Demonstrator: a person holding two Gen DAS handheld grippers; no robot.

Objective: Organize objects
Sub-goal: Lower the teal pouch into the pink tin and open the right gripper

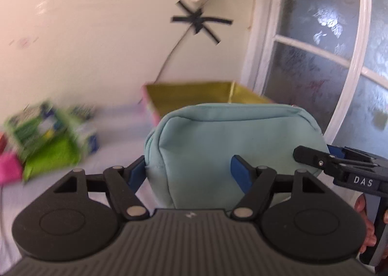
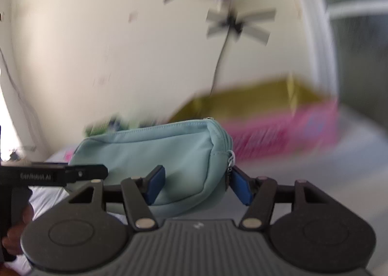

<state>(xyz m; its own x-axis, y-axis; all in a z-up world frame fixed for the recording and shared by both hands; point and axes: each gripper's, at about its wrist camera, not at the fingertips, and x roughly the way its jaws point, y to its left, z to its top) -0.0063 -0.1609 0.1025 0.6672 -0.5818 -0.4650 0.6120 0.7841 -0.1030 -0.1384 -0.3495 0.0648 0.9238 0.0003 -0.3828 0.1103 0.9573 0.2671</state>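
pouch (image 1: pixel 232 140) | both jaws clamp its ends | labels "DAS", "GenRobot.AI" (blurred, probably)

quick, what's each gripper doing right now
left gripper: closed on one end of the teal pouch
right gripper: closed on its other end

- left gripper (image 1: pixel 190 170): black linkage arms, silver pivot pins, blue pads (image 1: pixel 241 171), ribbed grey body behind.
- right gripper (image 2: pixel 197 185): same build; white lettering "das" along its side.
- left side reads "genrobot.ai".
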